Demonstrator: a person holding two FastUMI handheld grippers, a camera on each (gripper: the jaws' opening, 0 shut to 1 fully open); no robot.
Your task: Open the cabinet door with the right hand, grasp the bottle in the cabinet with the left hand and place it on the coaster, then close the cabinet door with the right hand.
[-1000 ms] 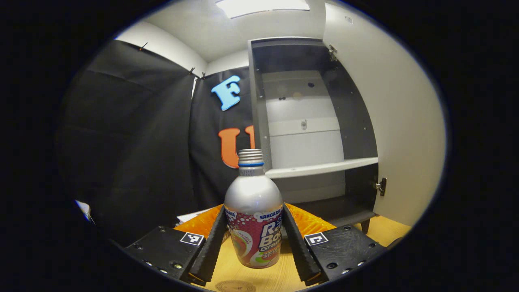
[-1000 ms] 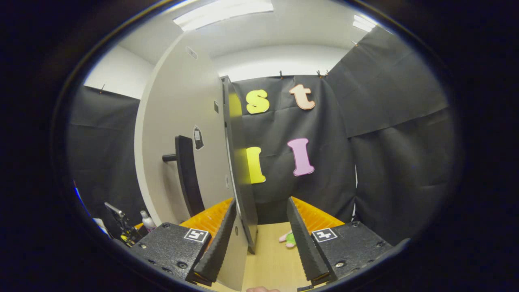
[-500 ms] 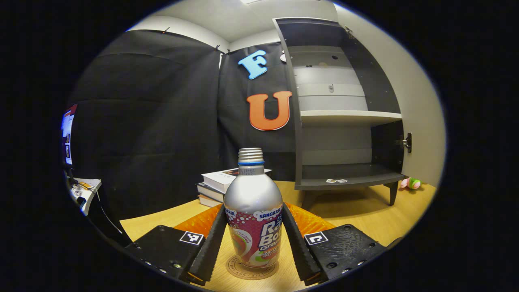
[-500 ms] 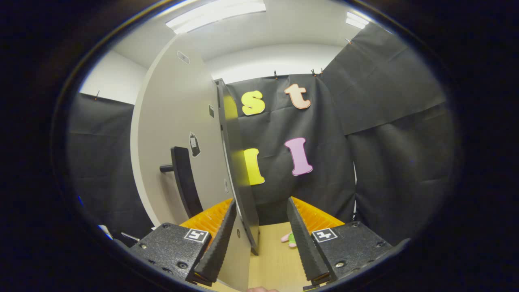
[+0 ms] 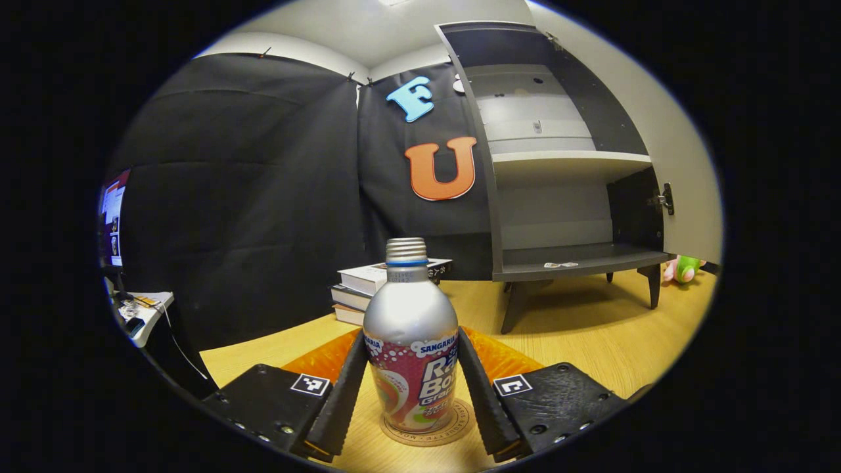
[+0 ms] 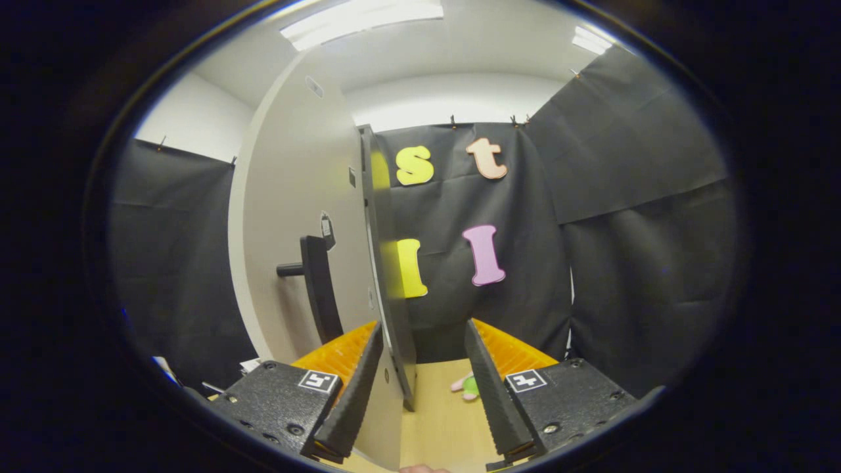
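A silver bottle with a red label stands upright on a round brown coaster on the wooden table. My left gripper is shut on the bottle, one finger pressed to each side of its label. Behind it, the dark cabinet stands open with bare shelves. In the right gripper view, the pale cabinet door is swung open, its dark edge between the fingers, nearer the left one. My right gripper is open, and the black door handle sits to its left.
A stack of books lies on the table behind the bottle. A pink and green plush toy lies past the cabinet's right leg, also seen beyond the door as the toy. A monitor stands at far left.
My left gripper has come down with the bottle, which now stands on the coaster. The right gripper has shifted only slightly beside the door edge.
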